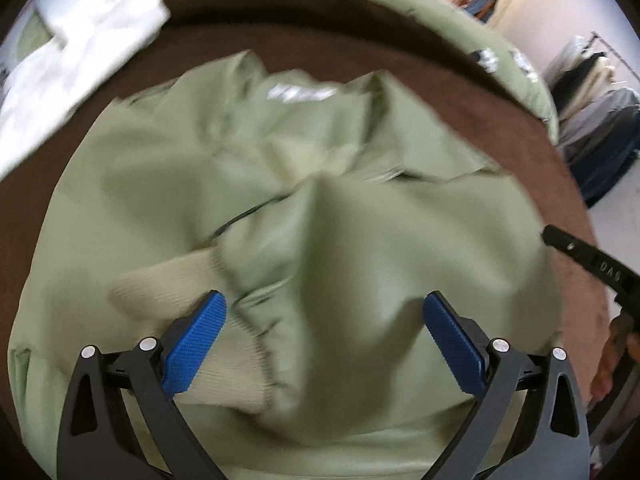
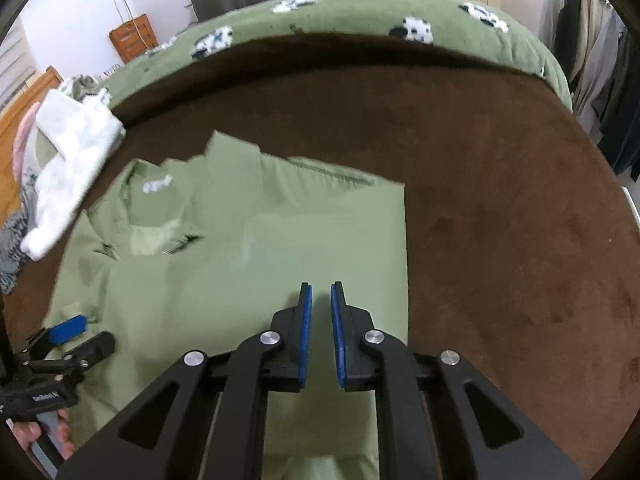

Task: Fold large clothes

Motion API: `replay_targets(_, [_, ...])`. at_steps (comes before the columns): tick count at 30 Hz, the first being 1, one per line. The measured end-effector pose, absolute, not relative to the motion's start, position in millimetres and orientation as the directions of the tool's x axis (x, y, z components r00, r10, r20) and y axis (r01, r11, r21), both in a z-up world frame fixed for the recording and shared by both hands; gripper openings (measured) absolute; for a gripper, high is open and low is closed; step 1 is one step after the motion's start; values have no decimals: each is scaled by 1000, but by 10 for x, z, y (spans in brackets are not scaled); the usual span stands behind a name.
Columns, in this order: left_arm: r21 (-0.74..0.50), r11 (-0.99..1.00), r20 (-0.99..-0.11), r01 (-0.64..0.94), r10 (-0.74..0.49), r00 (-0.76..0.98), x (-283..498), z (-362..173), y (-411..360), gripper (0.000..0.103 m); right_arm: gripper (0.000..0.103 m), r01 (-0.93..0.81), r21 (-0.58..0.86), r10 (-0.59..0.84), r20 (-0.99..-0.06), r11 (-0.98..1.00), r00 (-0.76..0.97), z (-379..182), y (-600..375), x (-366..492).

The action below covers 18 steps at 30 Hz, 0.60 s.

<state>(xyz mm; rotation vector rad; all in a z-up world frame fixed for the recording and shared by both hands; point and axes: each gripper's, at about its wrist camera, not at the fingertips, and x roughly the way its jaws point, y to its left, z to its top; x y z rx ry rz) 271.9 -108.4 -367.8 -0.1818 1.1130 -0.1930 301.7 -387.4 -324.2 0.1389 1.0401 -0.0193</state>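
A dark brown plush bedspread [image 2: 500,200] fills the right wrist view, edged at twelve o'clock by a sage-green blanket patterned with white sheep [image 2: 360,12]. On it lies the task's garment, a pale green sweatshirt with ribbed cuffs [image 2: 280,240], spread from the centre toward nine o'clock, its right edge straight and already turned in, a small white chest logo showing near ten o'clock. A white fluffy towel [image 2: 72,160] sits at the sweatshirt's ten o'clock, just beside it.

In the left wrist view the cloth is motion-blurred and rumpled, a soft ridge raised at its centre and a ribbed cuff [image 1: 160,280] lying at eight o'clock.

The left gripper [image 1: 324,308] hangs over that ridge with jaws wide, nothing between its blue pads. The right gripper [image 2: 320,288] points down at the flat panel, jaws drawn nearly together, gripping nothing visible.

The fold likely goes best if the loose cuff and ridge are smoothed flat first, then both edges lifted evenly.
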Motion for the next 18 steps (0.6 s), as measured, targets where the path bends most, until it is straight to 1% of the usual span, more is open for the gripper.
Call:
replay_targets(3, [-225,973,-881,58,-229,413,2640,-3815,-933,96,11,80,90,41,-879,993,474,-3491,-3865,3064])
replay_targets(7, [-197,974,-882,114,-227,414,2550,-3859,-880,96,10,58,50,17,-888,997,460,-3686,-3841,3106])
replay_targets(15, [-229,966,-875,122,-259,408,2542,-3872,-724,96,12,28,44,27,-892,999,452,-3713,-3889,3148])
replay_targets(18, [-220,967,-879,125,-252,405,2534,-3868,-710,96,12,30,40,23,-893,999,449,-3721,-3904,3152])
